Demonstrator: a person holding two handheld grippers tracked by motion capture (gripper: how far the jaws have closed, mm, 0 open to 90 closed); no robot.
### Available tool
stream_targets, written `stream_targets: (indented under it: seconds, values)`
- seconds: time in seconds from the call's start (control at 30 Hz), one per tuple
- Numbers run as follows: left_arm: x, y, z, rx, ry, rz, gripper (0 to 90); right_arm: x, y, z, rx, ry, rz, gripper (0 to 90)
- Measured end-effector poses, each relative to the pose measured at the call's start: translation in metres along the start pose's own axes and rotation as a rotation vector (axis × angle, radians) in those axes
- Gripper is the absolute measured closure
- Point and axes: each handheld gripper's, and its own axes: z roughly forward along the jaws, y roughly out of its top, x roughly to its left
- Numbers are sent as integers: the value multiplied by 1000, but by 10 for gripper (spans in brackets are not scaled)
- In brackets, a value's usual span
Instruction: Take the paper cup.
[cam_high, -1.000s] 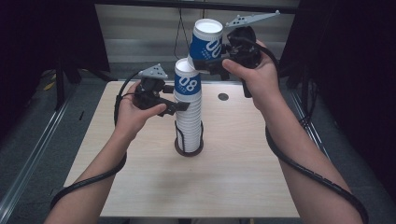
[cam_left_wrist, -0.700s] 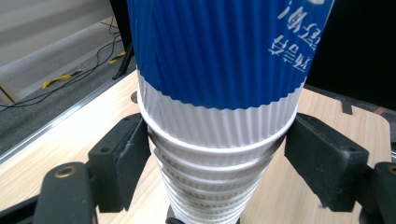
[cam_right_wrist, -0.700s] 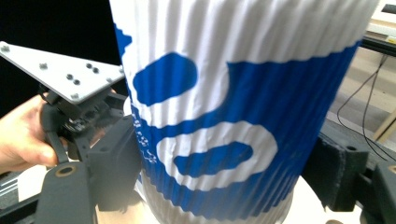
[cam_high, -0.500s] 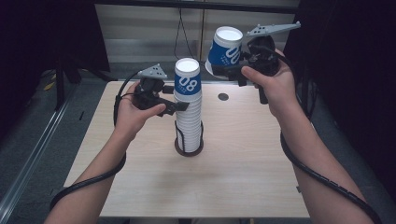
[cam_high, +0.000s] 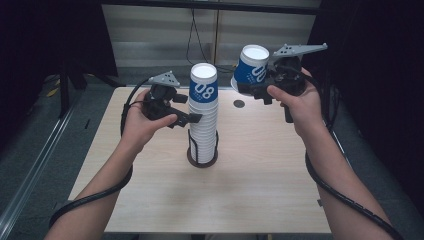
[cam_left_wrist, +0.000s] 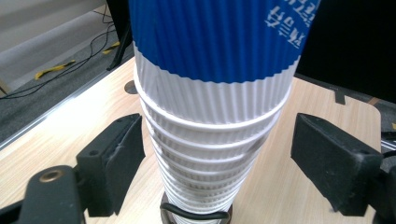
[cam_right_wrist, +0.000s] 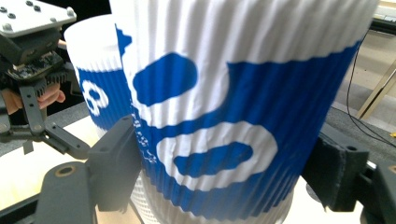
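the room (cam_high: 45, 30) behind is dark at both sides, with a pale grey wall panel (cam_high: 160, 35) in the middle and black cables (cam_high: 197, 37) hanging down it onto a grey floor (cam_high: 30, 145); a metal rail (cam_high: 37, 170) runs along the floor at the left. the table (cam_high: 260, 185) is light wood grain with rounded corners and a small dark round hole (cam_high: 239, 104) near its far edge. a tall stack of cups (cam_high: 202, 117), white ribbed with a blue top band, stands upright in a black wire holder (cam_high: 202, 152) on the middle of the table. the left gripper (cam_left_wrist: 212, 154) sits around the stack with its jaws wide apart, a clear gap on each side, touching nothing. the right gripper (cam_right_wrist: 224, 172) is held up above the far right of the table, its jaws pressed against both sides of a single cup (cam_high: 251, 72) lifted clear of the stack and tilted a little
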Motion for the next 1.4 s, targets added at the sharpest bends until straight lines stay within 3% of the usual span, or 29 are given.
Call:
stream_targets:
  seconds: [0.83, 1.17, 1.4]
  values:
    - [2, -28, -5, 59, 8, -6, 159, 3, -50, 2, 45, -7, -46, 211]
    - [-4, -38, -1, 112, -2, 5, 160, 7, -76, 8, 71, 19, -49, 211]
    - [-6, -43, 0, 118, -12, 5, 160, 9, -90, 10, 93, 36, -51, 211]
